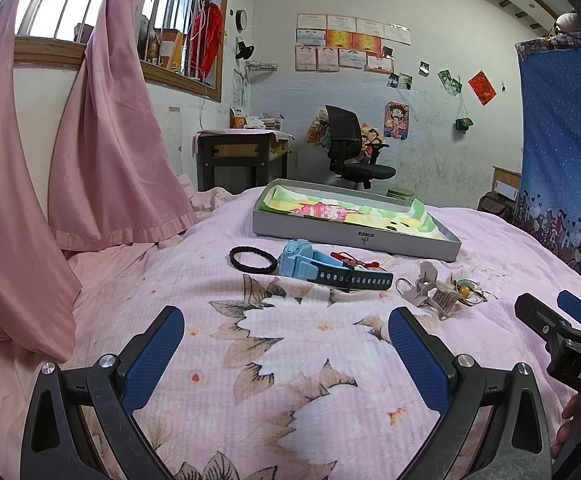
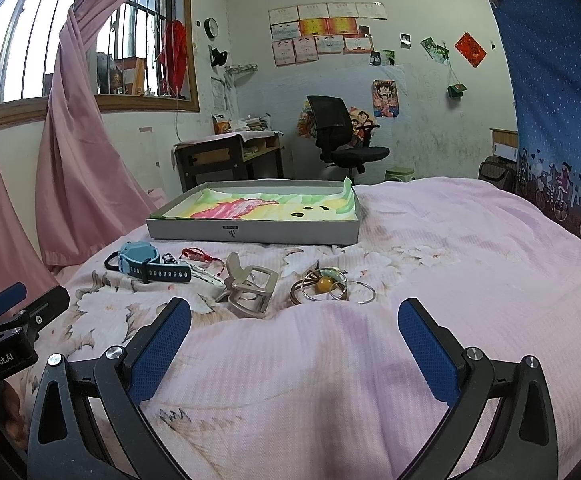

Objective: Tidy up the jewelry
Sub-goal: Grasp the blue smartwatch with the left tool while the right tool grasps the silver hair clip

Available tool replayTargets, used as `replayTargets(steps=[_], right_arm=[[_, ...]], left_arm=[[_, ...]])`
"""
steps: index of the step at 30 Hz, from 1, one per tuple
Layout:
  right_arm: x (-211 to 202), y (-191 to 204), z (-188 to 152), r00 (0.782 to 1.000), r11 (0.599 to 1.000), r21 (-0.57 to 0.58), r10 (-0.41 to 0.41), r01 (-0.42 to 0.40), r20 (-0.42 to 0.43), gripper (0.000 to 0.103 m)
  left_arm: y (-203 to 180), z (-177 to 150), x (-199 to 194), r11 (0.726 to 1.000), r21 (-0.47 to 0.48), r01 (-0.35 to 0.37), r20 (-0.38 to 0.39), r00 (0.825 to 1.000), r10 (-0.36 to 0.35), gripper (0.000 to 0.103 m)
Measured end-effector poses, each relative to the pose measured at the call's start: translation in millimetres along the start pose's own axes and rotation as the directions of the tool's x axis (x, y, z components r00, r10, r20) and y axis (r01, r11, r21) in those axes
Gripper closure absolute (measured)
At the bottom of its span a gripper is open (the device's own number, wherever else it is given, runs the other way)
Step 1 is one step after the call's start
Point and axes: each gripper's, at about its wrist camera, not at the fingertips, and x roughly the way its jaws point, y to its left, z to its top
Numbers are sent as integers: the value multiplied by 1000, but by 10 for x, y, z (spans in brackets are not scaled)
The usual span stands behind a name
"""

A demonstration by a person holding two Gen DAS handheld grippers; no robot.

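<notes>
Hovering both my left gripper and right gripper wide apart and empty, I find the watch, hair clip and rings on the bedspread, none yet in the lined box.

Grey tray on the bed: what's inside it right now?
The grey tray holds only a crumpled, colourfully painted paper liner; no jewelry shows on it. Anything beneath the liner is hidden, and the near wall hides the tray's front floor strip.

Black claws, blue textured pads
</notes>
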Motion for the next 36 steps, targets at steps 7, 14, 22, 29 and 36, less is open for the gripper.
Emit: replayTargets(steps=[7,14,22,29,36], right_arm=[[30,5,21,1000,1000,-7,11,-12,-13,1],[127,0,129,998,999,-2,33,-33,-46,1],[408,93,339,995,997,-63,45,-51,-88,1],[764,214,489,978,986,-97,121,-139,-168,1],[1180,237,430,940,978,-26,192,-207,-282,1]], left_arm=[[11,73,47,999,-12,41,-10,999,-41,0],[54,239,207,996,-28,79,-55,995,-81,0],[123,477,509,994,-4,105,-91,990,-105,0],[138,616,910,989,48,138,-155,979,-129,0],[212,591,1220,979,0,205,-211,957,-201,11]])
